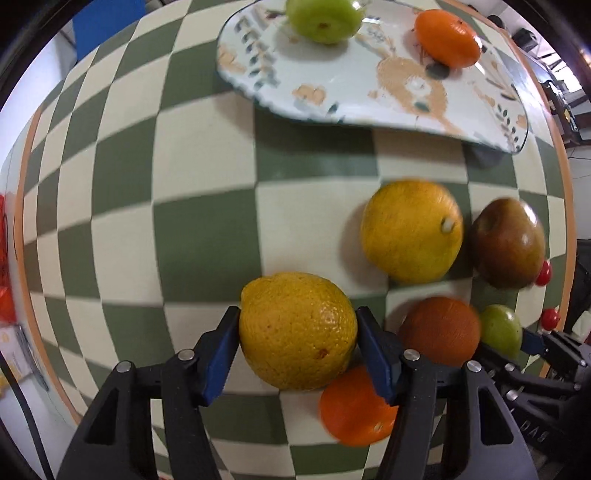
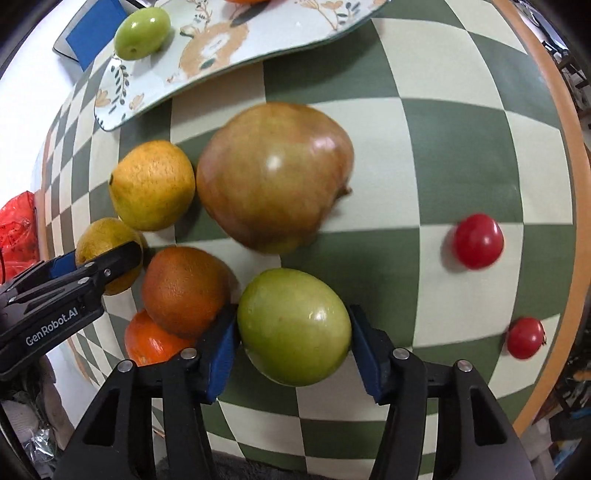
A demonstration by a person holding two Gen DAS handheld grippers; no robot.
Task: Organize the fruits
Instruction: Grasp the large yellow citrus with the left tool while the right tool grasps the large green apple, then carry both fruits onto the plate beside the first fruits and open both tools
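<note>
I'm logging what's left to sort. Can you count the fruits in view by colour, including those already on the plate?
Yellow: 2
Orange: 3
Green: 2
Red: 2
Brownish: 1
Total: 10

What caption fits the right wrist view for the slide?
Right gripper closed on a green fruit on the checkered table, beside a big reddish fruit.

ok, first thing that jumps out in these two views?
Both grippers sit closed on fruit at once: the left gripper on a yellow citrus, the right gripper on a green fruit. Behind, a big reddish-green pomegranate lies before the floral plate.
</note>
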